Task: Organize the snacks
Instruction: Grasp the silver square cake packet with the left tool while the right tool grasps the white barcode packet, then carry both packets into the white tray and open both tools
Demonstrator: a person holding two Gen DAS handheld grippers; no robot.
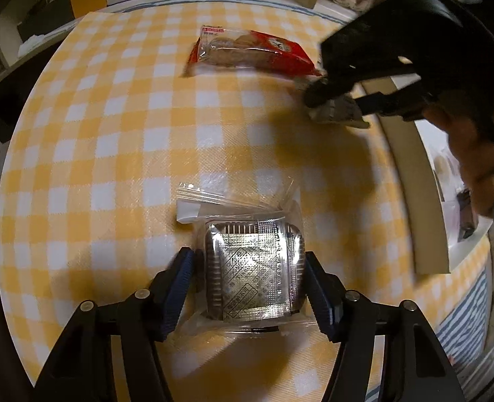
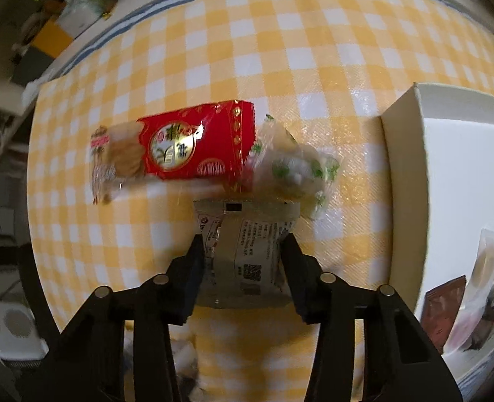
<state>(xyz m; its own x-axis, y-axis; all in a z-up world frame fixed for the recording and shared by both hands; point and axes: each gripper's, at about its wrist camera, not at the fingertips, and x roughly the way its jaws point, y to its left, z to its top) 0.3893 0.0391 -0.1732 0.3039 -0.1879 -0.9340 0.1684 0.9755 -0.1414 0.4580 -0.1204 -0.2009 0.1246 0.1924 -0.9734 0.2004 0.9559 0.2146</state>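
- A clear-wrapped foil snack tray (image 1: 253, 268) lies flat on the yellow-and-white checked surface (image 1: 113, 140), with the loose end of its wrapper pointing away from the camera.
- The left gripper (image 1: 252, 289) points steeply down over it. Its fingers (image 1: 176, 288) stand partly open on either side of the tray; the blue pads meet the wrapper's edges, but how hard they press on the tray cannot be told.
- In the right wrist view, a grey printed snack packet (image 2: 247, 254) sits between the fingers (image 2: 190, 278) of the right gripper (image 2: 243, 278). The fingers are narrowly apart and closed against its two sides, which are pinched inward.
- Just beyond that packet, a red cracker pack (image 2: 180, 147) with a clear end showing round crackers lies on the surface.
- A clear bag with green print (image 2: 300, 167) lies touching the red pack's right end, blurred.
- A white box (image 2: 407, 174) stands on the surface to the right of these, and several wrapped snacks (image 2: 447, 311) lie inside it.
- From the left wrist view, the right gripper is seen at the upper right, near the red pack, held by a bare hand (image 1: 474, 154) next to the box wall.
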